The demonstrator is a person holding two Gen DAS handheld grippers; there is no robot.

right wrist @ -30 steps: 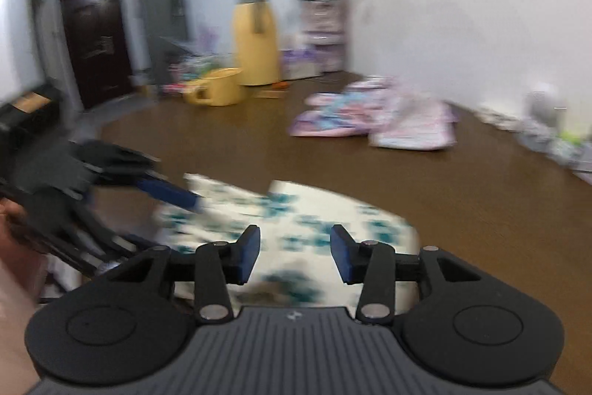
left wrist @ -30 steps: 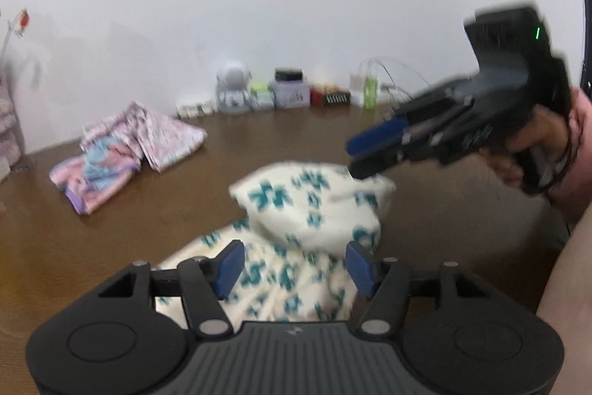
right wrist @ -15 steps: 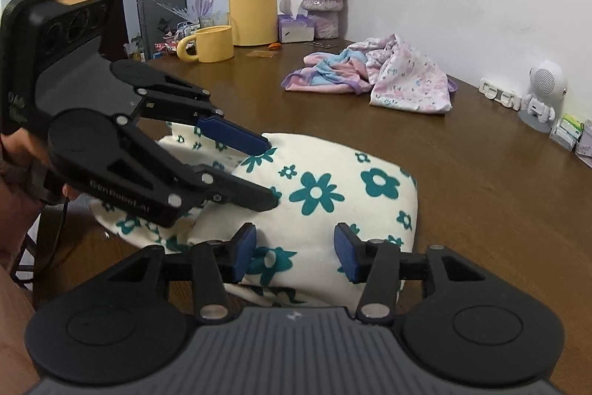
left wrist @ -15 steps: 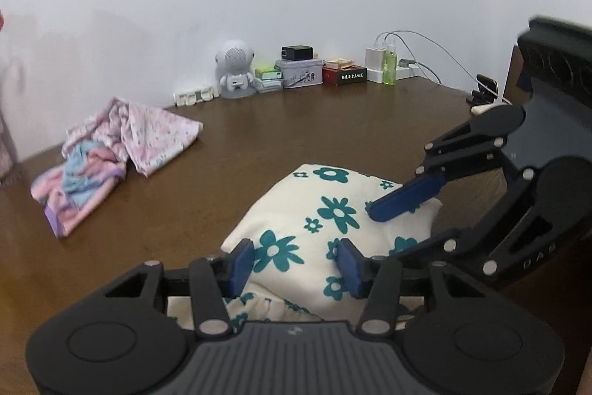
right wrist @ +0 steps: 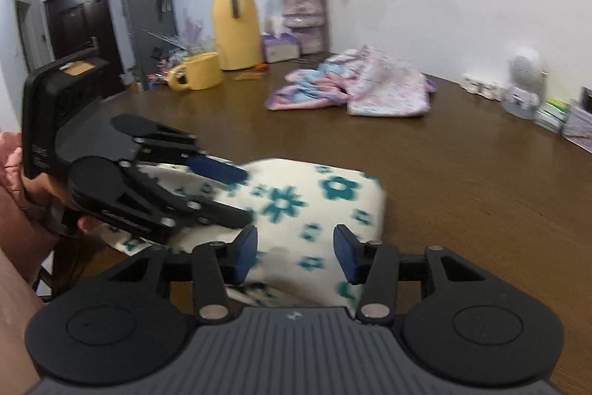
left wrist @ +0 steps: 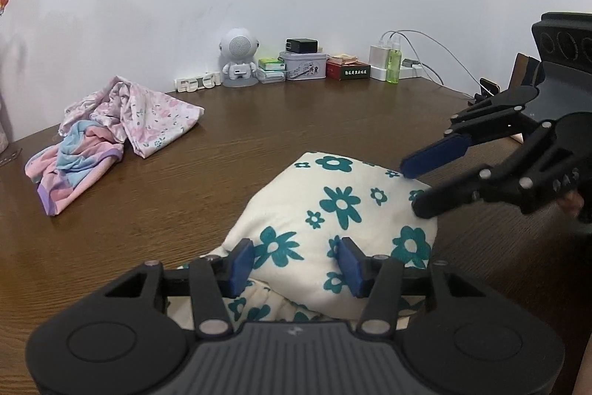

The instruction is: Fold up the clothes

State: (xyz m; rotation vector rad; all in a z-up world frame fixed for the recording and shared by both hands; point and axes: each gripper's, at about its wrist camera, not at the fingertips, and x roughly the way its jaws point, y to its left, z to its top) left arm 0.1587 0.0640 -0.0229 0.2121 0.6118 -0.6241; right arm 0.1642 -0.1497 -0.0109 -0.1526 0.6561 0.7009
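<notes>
The left gripper and right gripper both hold their fingers apart over the cream flowered garment, which lies bunched between and beyond them. Red box lettering is unreadable.

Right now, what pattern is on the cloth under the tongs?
Cream with teal flowers, clearest in the left wrist view.

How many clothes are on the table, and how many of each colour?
Cream with teal flowers: 1, the folded garment under both grippers.
Pink with small flowers: 1, crumpled garment.
Pink and blue: 1, crumpled garment.
Total: 3.
</notes>
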